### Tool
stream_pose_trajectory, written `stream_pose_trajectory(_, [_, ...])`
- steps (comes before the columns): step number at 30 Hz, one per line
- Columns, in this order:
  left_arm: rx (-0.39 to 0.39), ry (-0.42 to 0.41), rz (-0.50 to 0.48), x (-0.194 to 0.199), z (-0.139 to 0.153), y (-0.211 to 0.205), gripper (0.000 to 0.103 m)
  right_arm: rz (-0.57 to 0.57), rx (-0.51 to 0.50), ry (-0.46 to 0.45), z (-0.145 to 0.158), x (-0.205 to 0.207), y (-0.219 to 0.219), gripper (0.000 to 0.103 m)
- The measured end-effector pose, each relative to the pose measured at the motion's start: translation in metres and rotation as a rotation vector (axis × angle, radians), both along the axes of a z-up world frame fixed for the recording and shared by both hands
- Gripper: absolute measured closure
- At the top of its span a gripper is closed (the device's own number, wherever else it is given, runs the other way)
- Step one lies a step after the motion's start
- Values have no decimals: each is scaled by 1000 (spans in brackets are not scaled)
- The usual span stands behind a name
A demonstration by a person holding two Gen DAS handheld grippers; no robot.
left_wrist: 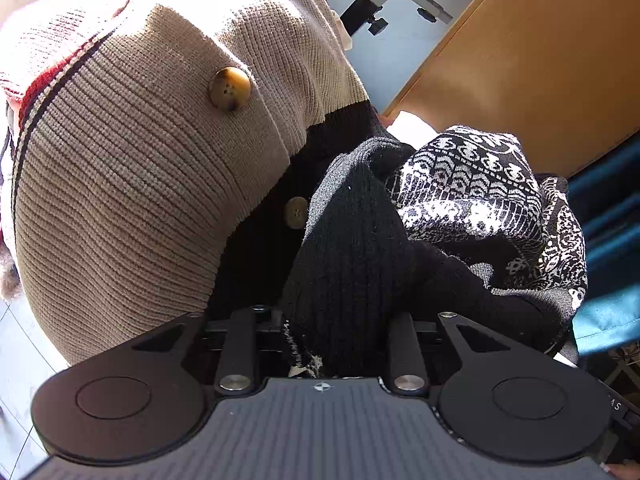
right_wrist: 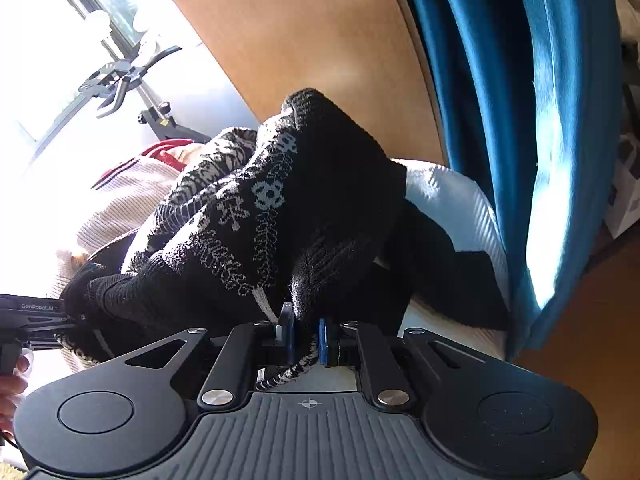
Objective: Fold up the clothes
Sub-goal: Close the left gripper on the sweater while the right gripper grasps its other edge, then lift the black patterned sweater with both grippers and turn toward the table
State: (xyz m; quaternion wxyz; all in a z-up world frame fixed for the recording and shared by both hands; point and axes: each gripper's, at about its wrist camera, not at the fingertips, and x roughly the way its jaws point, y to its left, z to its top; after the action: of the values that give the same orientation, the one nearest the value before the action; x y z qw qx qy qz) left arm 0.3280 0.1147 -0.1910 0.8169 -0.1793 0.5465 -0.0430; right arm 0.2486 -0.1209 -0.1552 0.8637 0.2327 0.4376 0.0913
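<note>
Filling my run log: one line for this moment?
left claw: shut on black patterned knit sweater | right claw: shut on sweater | fold: not done

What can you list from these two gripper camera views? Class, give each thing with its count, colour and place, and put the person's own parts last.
black patterned sweater: one, black with white pattern, bunched in the middle, held by both grippers
beige cardigan: one, beige with red and dark stripes, left of the sweater
buttons: two seen, brown, on the cardigan front
white cloth: one, white, under the sweater's right side
blue curtain: one, blue, hanging at the right
wooden panel: one, tan, behind the clothes
black stand: one, black, far back by the window
left gripper: one, black, shut on sweater fabric
right gripper: one, black with blue pads, shut on the sweater's edge
</note>
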Motion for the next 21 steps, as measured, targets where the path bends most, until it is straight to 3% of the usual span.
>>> stream_pose_trajectory(4, [12,14,-6,3,-3,-4,77,-38,67,44,-20,16,4,69])
stream_pose_trajectory(7, [15,20,-13,4,-3,-7,76,-65,104,75,-36,28,7,62])
stream_pose_trajectory(9, [24,10,-34,3,-1,-10,76,-68,123,92,-43,35,11,64])
stream_pose_trajectory(12, [38,-42,-43,-2,12,-12,81,-36,114,49,-29,34,17,91])
stream_pose_trajectory(15, [29,-110,-28,-6,36,-12,83,14,84,-34,-2,31,23,93])
stream_pose_trajectory(21, [69,-252,-57,-4,106,-29,84,62,57,-276,88,26,21,93])
